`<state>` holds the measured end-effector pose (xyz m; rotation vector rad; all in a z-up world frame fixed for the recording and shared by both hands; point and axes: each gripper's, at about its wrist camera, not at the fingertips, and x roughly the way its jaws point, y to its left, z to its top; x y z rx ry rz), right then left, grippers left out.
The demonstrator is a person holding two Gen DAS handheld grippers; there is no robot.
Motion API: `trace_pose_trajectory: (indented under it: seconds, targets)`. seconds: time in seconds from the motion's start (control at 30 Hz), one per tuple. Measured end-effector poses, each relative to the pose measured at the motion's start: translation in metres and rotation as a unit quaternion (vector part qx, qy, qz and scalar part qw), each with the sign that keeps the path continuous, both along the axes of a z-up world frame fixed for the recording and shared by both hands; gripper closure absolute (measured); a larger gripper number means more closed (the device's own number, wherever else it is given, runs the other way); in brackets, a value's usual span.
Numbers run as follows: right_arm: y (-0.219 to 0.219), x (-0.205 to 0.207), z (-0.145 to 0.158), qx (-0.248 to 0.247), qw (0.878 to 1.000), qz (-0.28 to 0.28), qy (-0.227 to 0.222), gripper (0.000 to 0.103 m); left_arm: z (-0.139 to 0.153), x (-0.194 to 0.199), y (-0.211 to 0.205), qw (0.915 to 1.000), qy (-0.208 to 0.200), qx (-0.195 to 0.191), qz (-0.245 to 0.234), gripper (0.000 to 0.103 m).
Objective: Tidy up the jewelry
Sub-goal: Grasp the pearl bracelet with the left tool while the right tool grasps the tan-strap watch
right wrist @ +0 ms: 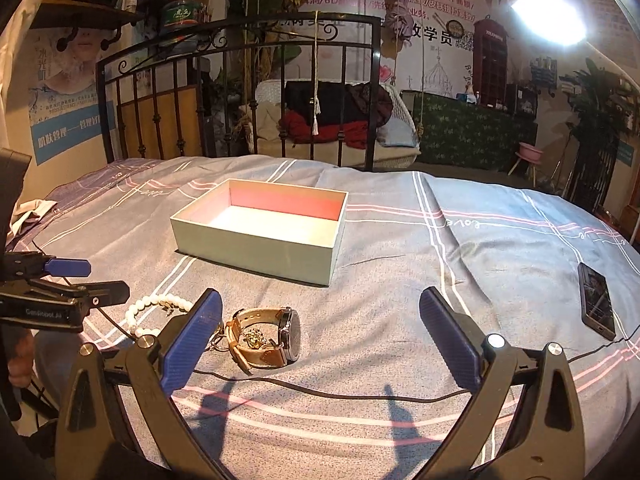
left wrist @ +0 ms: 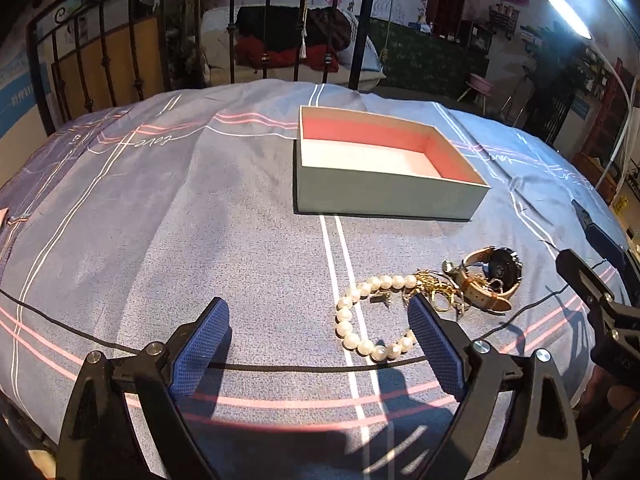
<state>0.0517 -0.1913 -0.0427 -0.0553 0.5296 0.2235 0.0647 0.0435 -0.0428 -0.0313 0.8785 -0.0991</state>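
Clearly, in the left wrist view the left claw (left wrist: 320, 320) is hanging apart and empty over the bedspread (left wrist: 160, 220), its right finger overlapping the pearl bracelet (left wrist: 362, 320); tangled gold chain (left wrist: 436, 288) could be dragging along if grabbed. From the right wrist view, the right claw (right wrist: 320, 312) is gaping too, the watch (right wrist: 266, 336) lying near its left finger, before the empty box (right wrist: 256, 246).

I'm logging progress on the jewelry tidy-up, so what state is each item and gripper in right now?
Pale green cardboard box with pink interior: open, nothing inside.
White pearl bracelet: lying on the bedspread, outside the box.
Tan-strap black-faced watch: on its side, strap looped.
Tangled gold chain jewelry: heaped against the watch.
Black smartphone: flat, face up.
Left gripper: open, empty.
Right gripper: open, empty.
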Motion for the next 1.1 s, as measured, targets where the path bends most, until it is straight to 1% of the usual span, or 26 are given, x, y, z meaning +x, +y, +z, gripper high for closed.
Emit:
trace_pose_trajectory:
  seconds: [0.07,0.13,0.17,0.27,0.4,0.43,0.47,0.53,0.57,0.6,0.63,0.67,0.7,0.73,0.8,0.83,0.87,0.93,1.1]
  targets:
    - [0.005,0.005,-0.003,-0.003,1.000,0.010,0.010,0.006,-0.005,0.011,-0.001,0.9997,0.021,0.005,-0.006,0.026]
    - [0.010,0.012,-0.008,0.002,0.999,0.024,0.027,0.006,-0.010,0.018,-0.001,0.9990,0.043,-0.001,-0.013,0.029]
    - [0.012,0.014,-0.012,0.002,0.999,0.030,0.037,0.006,-0.011,0.020,-0.001,0.9986,0.049,-0.001,-0.018,0.034]
    - [0.020,0.024,-0.025,0.001,0.997,0.045,0.069,0.007,-0.019,0.023,-0.007,0.9972,0.067,0.007,-0.032,0.035]
    - [0.027,0.035,-0.040,0.009,0.993,0.057,0.100,0.011,-0.029,0.025,-0.016,0.9952,0.078,0.046,-0.038,0.035]
    - [0.029,0.036,-0.042,0.008,0.993,0.060,0.104,0.014,-0.030,0.026,-0.017,0.9947,0.079,0.053,-0.038,0.035]
    - [0.029,0.037,-0.044,0.007,0.992,0.062,0.107,0.015,-0.030,0.027,-0.018,0.9946,0.080,0.055,-0.038,0.036]
    - [0.029,0.039,-0.047,0.010,0.992,0.063,0.113,0.015,-0.029,0.029,-0.018,0.9946,0.081,0.053,-0.038,0.043]
    - [0.029,0.039,-0.047,0.013,0.991,0.064,0.116,0.016,-0.028,0.029,-0.018,0.9946,0.080,0.051,-0.042,0.052]
    - [0.030,0.040,-0.048,0.015,0.991,0.065,0.119,0.017,-0.027,0.028,-0.019,0.9946,0.079,0.048,-0.047,0.065]
    - [0.030,0.041,-0.049,0.016,0.990,0.066,0.123,0.019,-0.026,0.027,-0.021,0.9948,0.076,0.045,-0.052,0.072]
    - [0.031,0.042,-0.050,0.015,0.989,0.068,0.127,0.020,-0.026,0.026,-0.023,0.9947,0.074,0.039,-0.060,0.087]
    - [0.033,0.044,-0.051,0.012,0.989,0.068,0.130,0.020,-0.027,0.025,-0.024,0.9949,0.072,0.034,-0.061,0.092]
    - [0.033,0.045,-0.053,0.009,0.988,0.070,0.135,0.022,-0.026,0.025,-0.023,0.9955,0.068,0.025,-0.060,0.094]
    - [0.036,0.047,-0.055,0.006,0.986,0.077,0.145,0.029,-0.025,0.026,-0.023,0.9962,0.063,0.012,-0.058,0.094]
    - [0.036,0.048,-0.057,0.010,0.985,0.083,0.152,0.039,-0.022,0.025,-0.022,0.9966,0.057,0.004,-0.059,0.094]
    - [0.035,0.049,-0.057,0.013,0.984,0.082,0.155,0.043,-0.019,0.025,-0.022,0.9972,0.049,-0.001,-0.057,0.094]
    - [0.035,0.048,-0.057,0.014,0.985,0.081,0.155,0.044,-0.012,0.026,-0.022,0.9975,0.038,-0.009,-0.059,0.094]
    - [0.033,0.045,-0.052,0.017,0.986,0.079,0.144,0.047,0.010,0.025,-0.027,0.9977,0.002,-0.011,-0.067,0.094]
